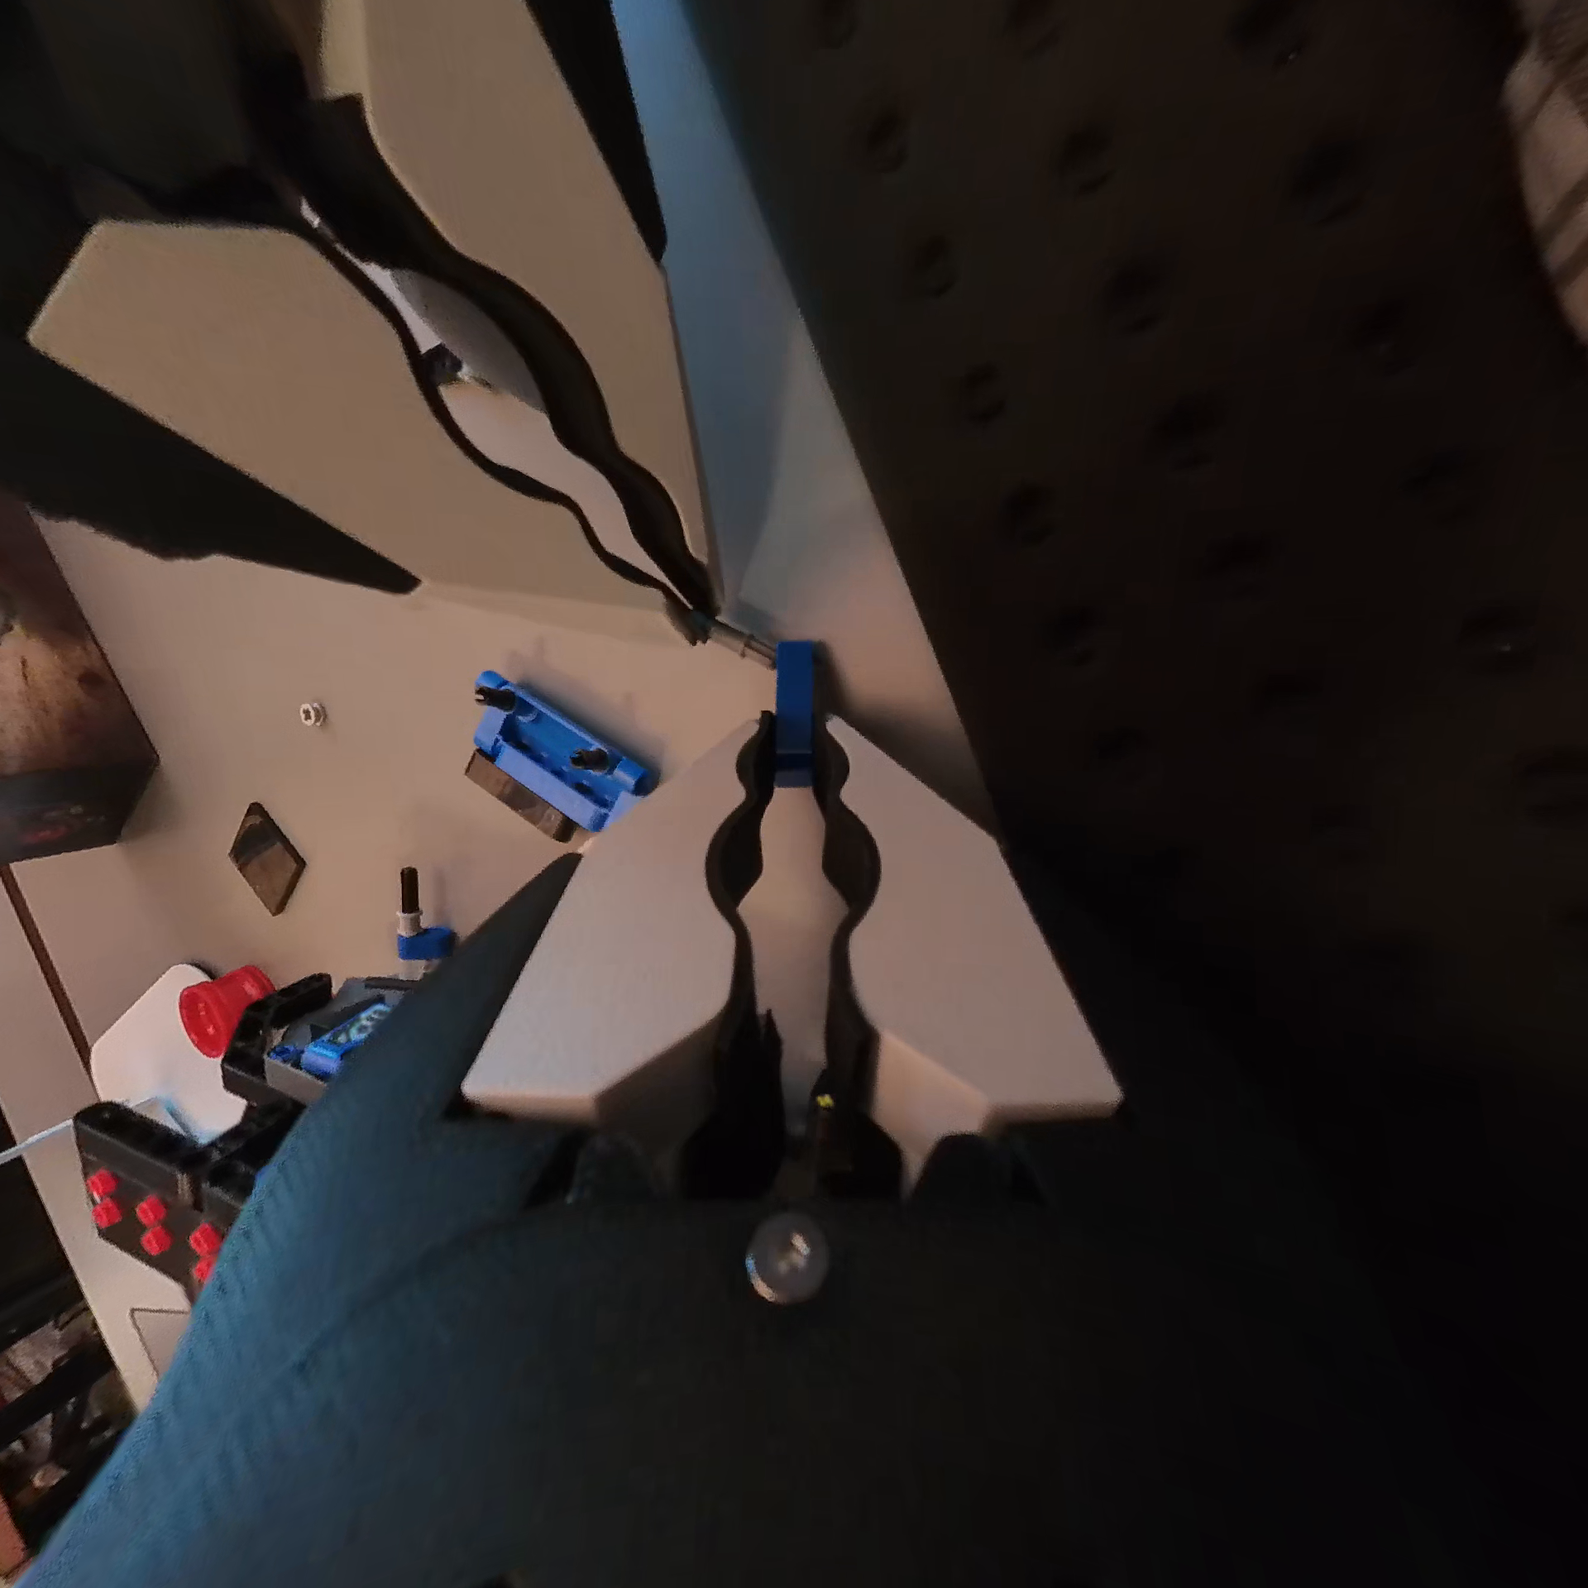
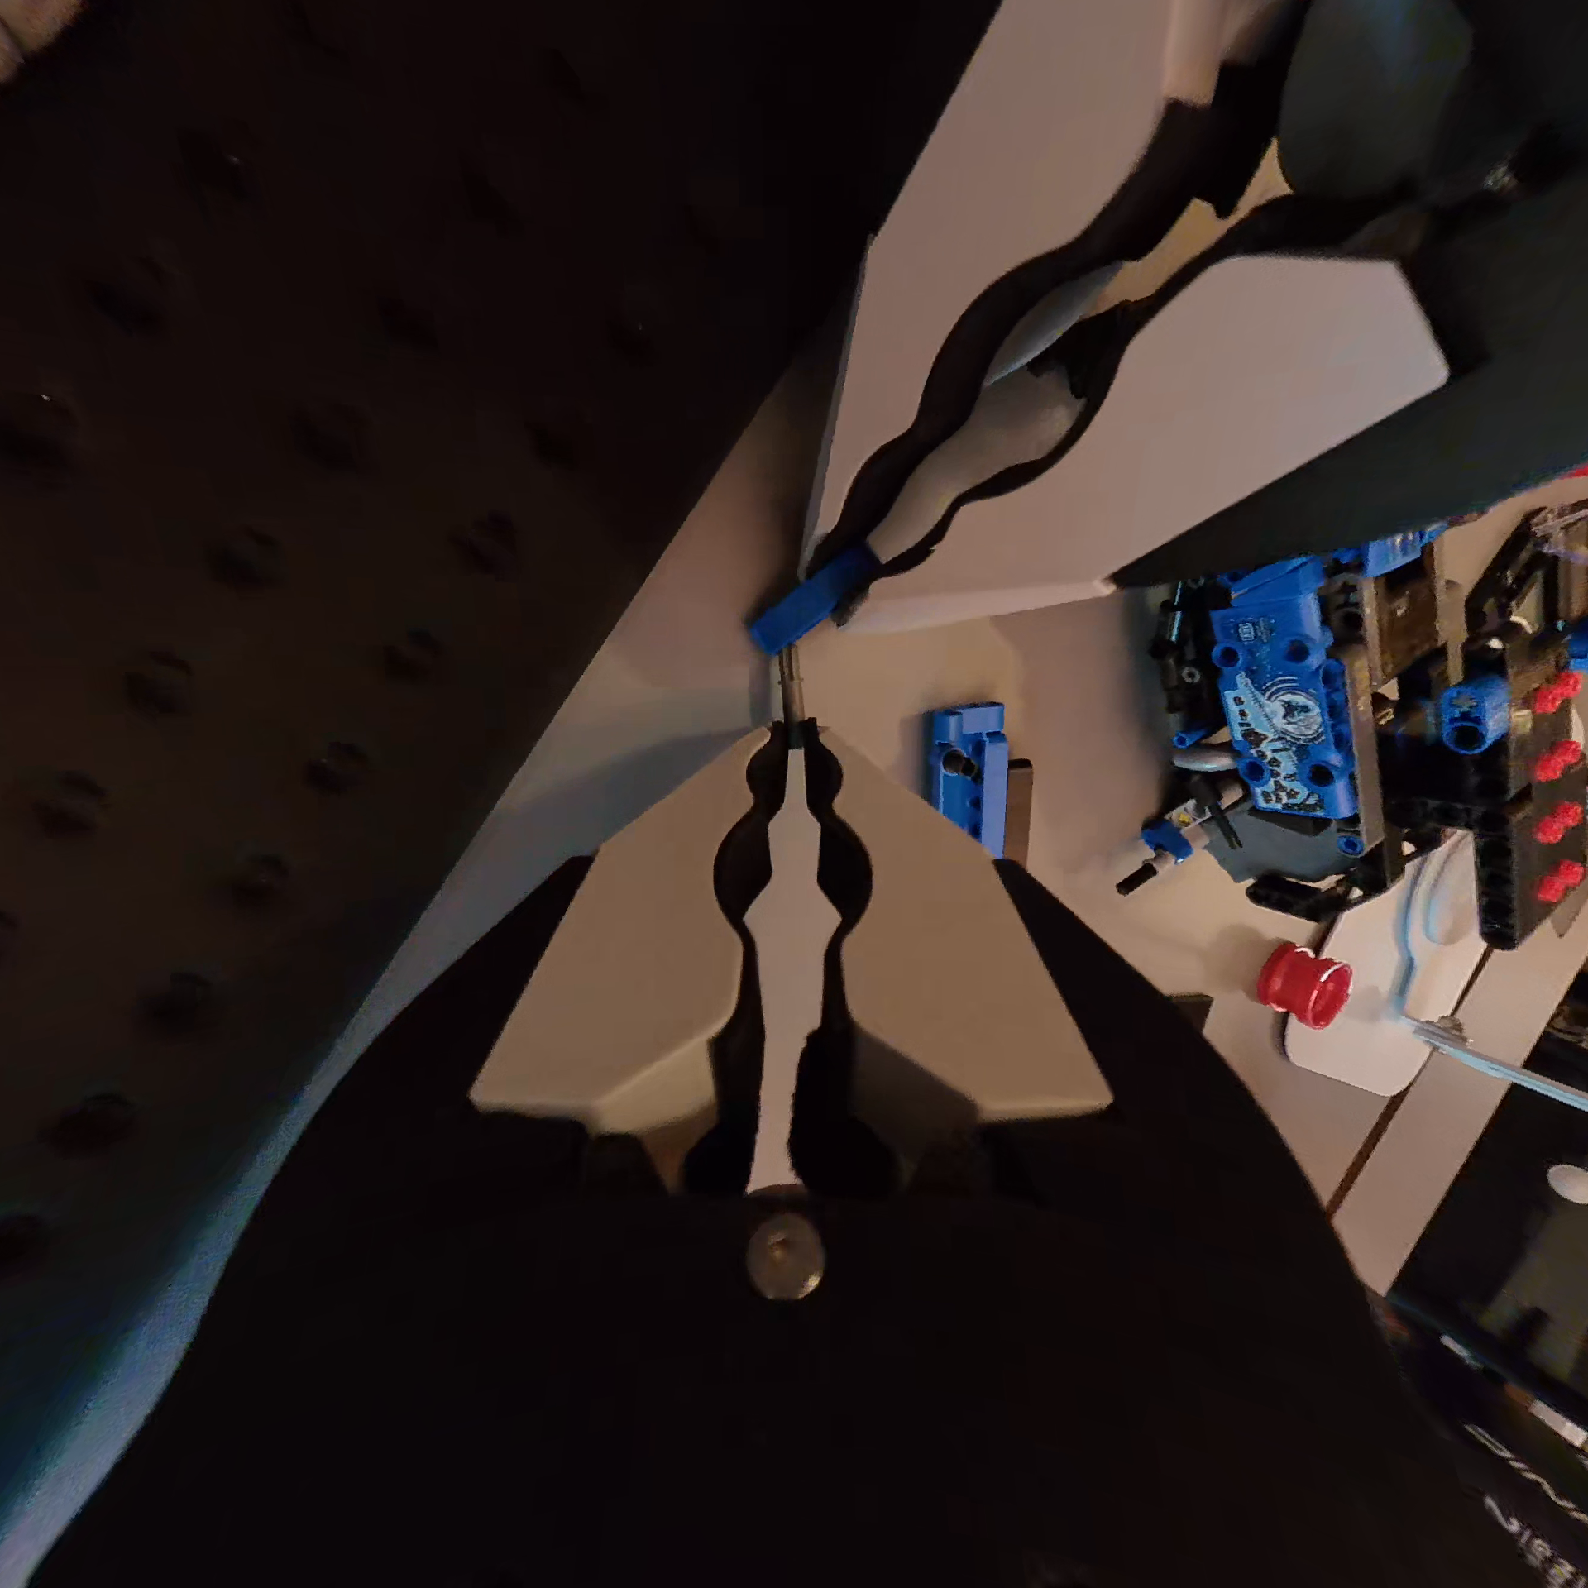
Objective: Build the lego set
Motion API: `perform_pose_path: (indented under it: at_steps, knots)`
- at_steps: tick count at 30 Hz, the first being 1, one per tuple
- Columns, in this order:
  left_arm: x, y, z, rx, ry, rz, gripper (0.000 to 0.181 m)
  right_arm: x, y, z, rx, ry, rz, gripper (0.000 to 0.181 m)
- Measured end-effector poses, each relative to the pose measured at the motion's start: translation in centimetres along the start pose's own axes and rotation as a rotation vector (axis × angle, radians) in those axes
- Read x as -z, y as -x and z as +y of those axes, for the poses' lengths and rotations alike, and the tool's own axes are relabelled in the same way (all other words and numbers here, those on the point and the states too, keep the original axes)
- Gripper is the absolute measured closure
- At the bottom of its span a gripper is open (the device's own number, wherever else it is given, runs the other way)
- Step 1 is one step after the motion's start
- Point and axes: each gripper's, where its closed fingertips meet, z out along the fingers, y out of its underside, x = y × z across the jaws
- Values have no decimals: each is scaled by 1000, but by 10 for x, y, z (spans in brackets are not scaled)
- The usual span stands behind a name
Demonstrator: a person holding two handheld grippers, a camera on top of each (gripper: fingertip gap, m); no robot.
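Observation:
My left gripper [image 1: 792, 749] is shut on a small blue Lego beam [image 1: 794, 713] held in the air. My right gripper [image 2: 796, 737] is shut on a thin grey pin [image 2: 792, 687] whose free end touches the end of the blue beam [image 2: 795, 614]. The right gripper also shows in the left wrist view [image 1: 700, 614], with the pin [image 1: 743, 643] against the beam. The left gripper also shows in the right wrist view [image 2: 846, 571]. A blue frame piece [image 1: 558, 756] lies on the white table [image 1: 361, 687]; it also shows in the right wrist view [image 2: 967, 773].
A part-built blue and black model with red pins [image 2: 1392, 756] stands at the right. A red round piece [image 2: 1304, 984] lies on a white sheet. Small loose parts [image 1: 412, 919] and a dark tile [image 1: 266, 855] lie on the table. A dark studded board [image 1: 1246, 430] rises beside both grippers.

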Motion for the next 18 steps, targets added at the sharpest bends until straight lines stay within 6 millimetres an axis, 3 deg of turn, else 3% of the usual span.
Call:
perform_pose_path:
  at_steps: [12, 18]
  knots:
    - [1, -11, 1, 2, -14, 164, 175, -1, -3, -6, 78, 23, 60, 180]
    - [-1, -10, 1, -85, 17, 102, 175, 1, 0, -5, 38, -2, 37, 179]
